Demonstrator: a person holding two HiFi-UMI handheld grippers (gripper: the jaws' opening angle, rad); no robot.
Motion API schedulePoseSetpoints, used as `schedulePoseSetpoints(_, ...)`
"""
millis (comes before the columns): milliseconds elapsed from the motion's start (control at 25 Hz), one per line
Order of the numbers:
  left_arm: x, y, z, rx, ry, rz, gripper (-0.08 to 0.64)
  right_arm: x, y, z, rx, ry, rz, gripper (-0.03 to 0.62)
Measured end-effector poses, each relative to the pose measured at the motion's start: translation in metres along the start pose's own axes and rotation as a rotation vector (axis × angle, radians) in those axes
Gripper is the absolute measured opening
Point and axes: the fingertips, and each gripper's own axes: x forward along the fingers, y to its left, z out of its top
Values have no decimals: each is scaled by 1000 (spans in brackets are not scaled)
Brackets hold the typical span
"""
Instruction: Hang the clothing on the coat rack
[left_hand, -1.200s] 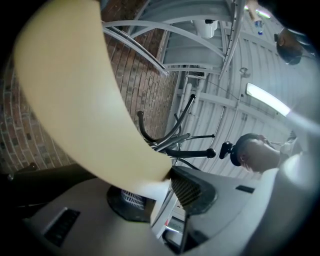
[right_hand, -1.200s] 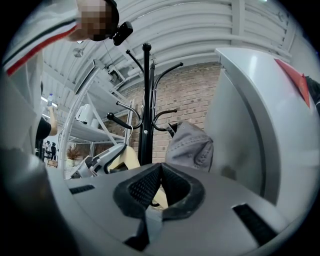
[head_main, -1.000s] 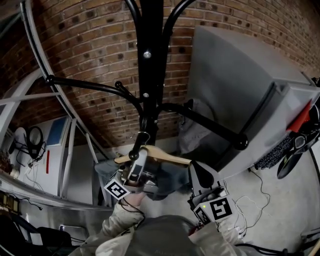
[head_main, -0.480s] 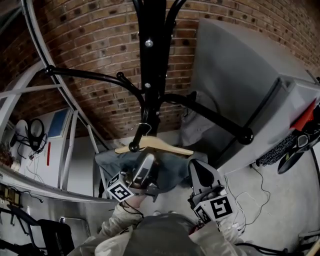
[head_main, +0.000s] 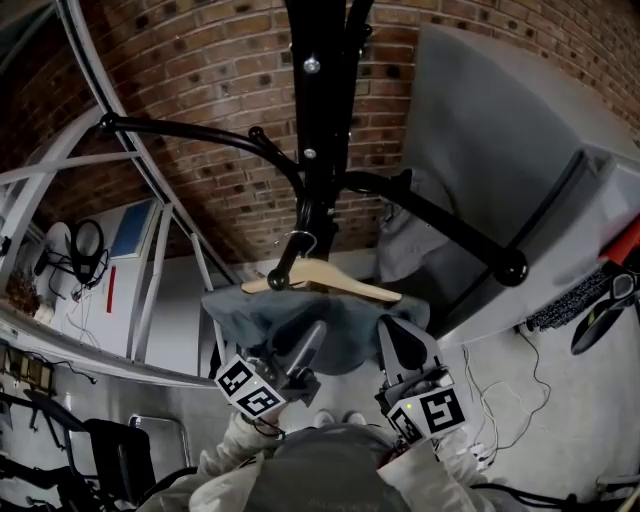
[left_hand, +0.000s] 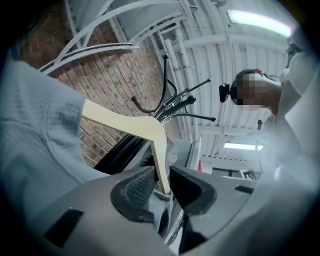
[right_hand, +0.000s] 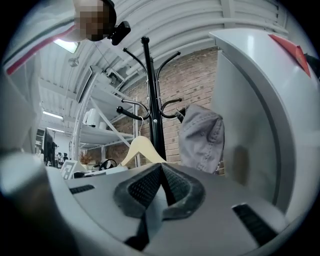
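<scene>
A black coat rack (head_main: 320, 120) stands before a brick wall. A pale wooden hanger (head_main: 330, 280) hangs by its metal hook from a low rack arm and carries a blue-grey garment (head_main: 340, 325). My left gripper (head_main: 308, 345) is just below the hanger, in front of the garment. In the left gripper view the hanger (left_hand: 130, 125) runs down in line with the gap of my left gripper (left_hand: 162, 187). Its jaws are closing and do not press on the wood. My right gripper (head_main: 398, 345) stays beside it, shut and empty, and looks at the rack (right_hand: 152, 100).
A second grey garment (head_main: 410, 240) hangs on the rack's right arm. A large grey cabinet (head_main: 500, 150) stands close on the right. White shelf framing (head_main: 150, 280) fills the left side, a black chair (head_main: 110, 450) is at lower left, and cables (head_main: 530, 390) lie on the floor.
My left gripper has let go of the hanger and dropped down and back from it. The hanger stays on the rack arm. The right gripper has hardly moved.
</scene>
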Motion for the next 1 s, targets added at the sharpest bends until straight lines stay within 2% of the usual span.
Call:
schedulePoseSetpoints(200, -14, -5, 5, 16, 12, 31, 67, 7, 11, -5, 11, 7, 38, 23)
schedulePoseSetpoints(280, -20, -5, 6, 77, 38, 59, 57, 10, 16, -7, 11, 11, 55, 23)
schedulePoseSetpoints(440, -29, -9, 7, 255, 93, 115, 41, 15, 24, -10, 2, 14, 85, 23)
schedulePoseSetpoints(600, -35, -9, 9, 347, 109, 183, 12, 16, 28, -12, -6, 24, 105, 23)
schedulePoseSetpoints(760, -46, 1, -2, 464, 182, 271, 9, 15, 31, -13, -19, 25, 124, 23)
schedulePoseSetpoints(1000, -47, 4, -3, 505, 189, 315, 9, 12, 27, -20, -19, 54, 121, 23)
